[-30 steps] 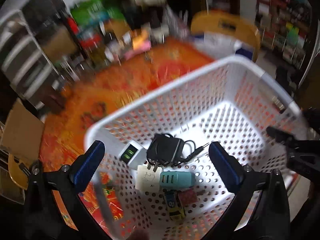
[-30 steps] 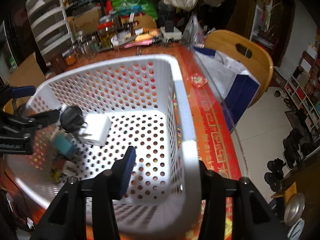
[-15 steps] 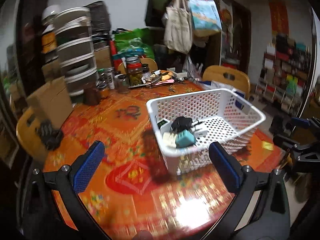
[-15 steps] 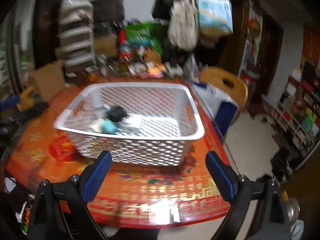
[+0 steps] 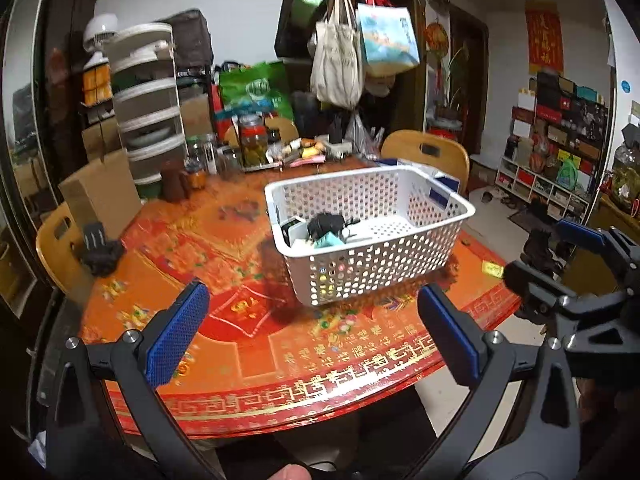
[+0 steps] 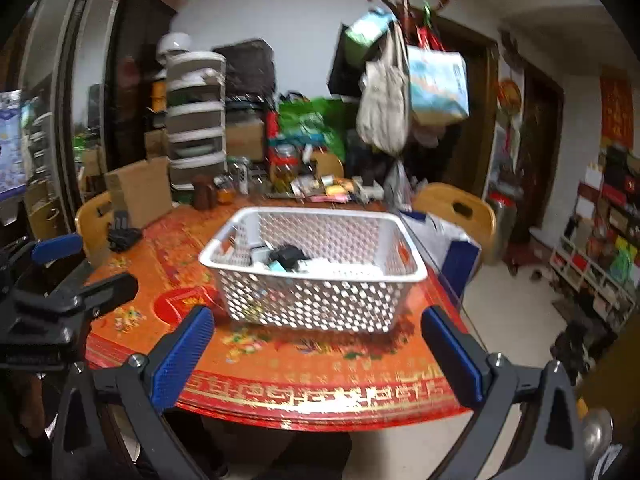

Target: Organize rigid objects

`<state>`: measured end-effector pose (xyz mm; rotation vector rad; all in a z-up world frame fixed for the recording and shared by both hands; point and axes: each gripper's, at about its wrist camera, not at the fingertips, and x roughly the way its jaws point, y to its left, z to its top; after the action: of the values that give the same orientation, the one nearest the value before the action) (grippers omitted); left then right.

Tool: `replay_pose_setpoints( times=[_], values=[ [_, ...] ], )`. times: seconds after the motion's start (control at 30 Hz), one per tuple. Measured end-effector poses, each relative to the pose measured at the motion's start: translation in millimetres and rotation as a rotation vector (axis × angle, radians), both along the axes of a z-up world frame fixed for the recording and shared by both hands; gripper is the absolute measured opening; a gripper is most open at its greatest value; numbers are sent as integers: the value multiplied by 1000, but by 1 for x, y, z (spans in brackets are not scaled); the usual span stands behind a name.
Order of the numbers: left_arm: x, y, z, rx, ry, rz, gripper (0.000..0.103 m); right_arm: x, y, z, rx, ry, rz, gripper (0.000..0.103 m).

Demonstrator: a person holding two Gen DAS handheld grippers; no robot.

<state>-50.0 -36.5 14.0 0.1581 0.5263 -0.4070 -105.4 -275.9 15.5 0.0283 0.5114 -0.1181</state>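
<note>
Left wrist view: the left gripper has its two blue-padded fingers spread wide, holding and touching nothing. Beyond and between the fingertips, well apart from them, a white perforated basket stands on a round table covered in a red and orange cloth with gold characters along its edge; they are too distorted to read. Inside the basket, at the end nearer the left finger, lie a black power adapter, a teal charger and a white block, partly hidden by the basket wall. More small items show only as coloured specks through the holes. Off the right finger, the right gripper appears at the frame edge.

Right wrist view: the right gripper also has its blue fingers spread wide and bare. The basket sits ahead between them, out of reach, its contents a blurred dark and pale heap. Past the left finger, the other gripper is cut off by the frame. Behind the table, tote bags hang from a coat stand; printing on them is unreadable. A red wall scroll bears gold characters, too soft to make out.
</note>
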Motion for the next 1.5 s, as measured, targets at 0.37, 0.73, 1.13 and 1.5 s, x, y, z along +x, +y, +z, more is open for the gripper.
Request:
replay_pose_setpoints(
  times=[0.37,0.73,1.13,1.5],
  values=[
    [31,-11,-16,-21,46,36,103,9,-8,-9,16,21,-5,103],
    [33,-13,-16,-20,45,48,103,10,-6,-10,16,27,5,103],
    [36,-8,-19,-11,52,50,103,10,-7,-10,14,27,6,103],
    [35,-11,-20,-6,55,51,103,10,-5,-10,9,29,12,103]
  ],
)
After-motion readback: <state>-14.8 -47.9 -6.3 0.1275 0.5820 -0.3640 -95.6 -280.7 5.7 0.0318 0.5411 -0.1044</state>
